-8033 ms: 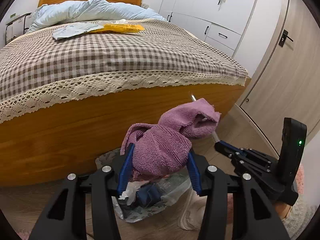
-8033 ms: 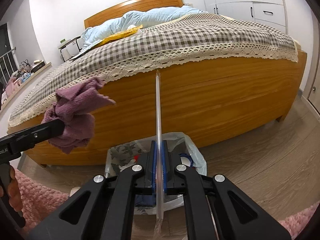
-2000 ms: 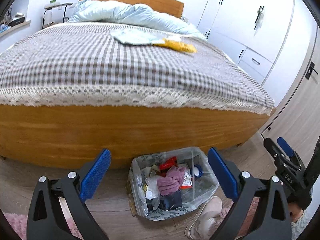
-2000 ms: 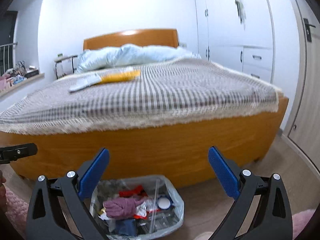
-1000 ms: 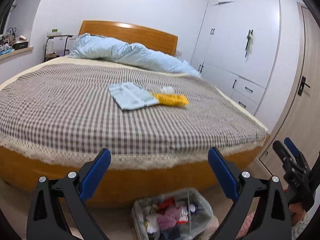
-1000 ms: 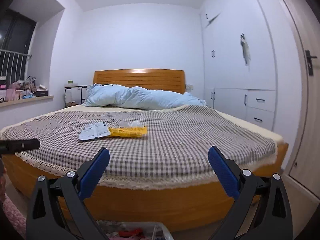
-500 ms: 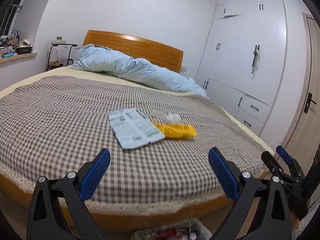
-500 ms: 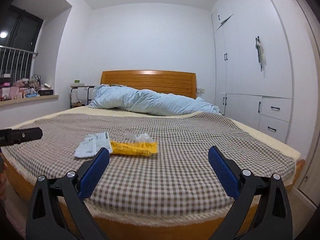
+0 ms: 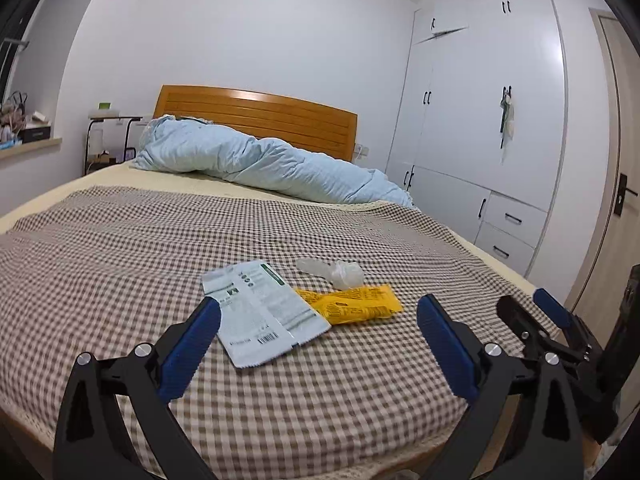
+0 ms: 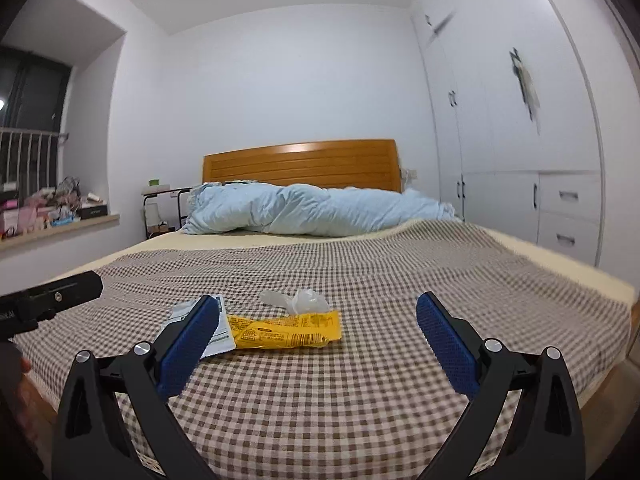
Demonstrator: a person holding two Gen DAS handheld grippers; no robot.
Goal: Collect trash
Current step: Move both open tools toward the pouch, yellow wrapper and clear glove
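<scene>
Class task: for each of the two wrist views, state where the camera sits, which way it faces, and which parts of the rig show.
Left wrist view: behind the open left tongs, facing the headboard; right tongs at right.
Right wrist view: behind the open right tongs, facing likewise; left tongs' tip at left.
Shared: flat yellow plastic wrapper, pale printed packet, brown checked bedspread.

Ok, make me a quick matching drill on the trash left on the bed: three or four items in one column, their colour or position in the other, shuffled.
Items:
1. flat printed packet
2. snack wrapper
3. crumpled plastic film
4. duvet

Descriptions:
A. light blue, bunched along the headboard
B. clear, just beyond the yellow piece
C. yellow, partly tucked under the pale packet's edge
D. pale with green print and a barcode, nearest the left claw

Pairs: 1-D, 2-C, 3-B, 4-A
</scene>
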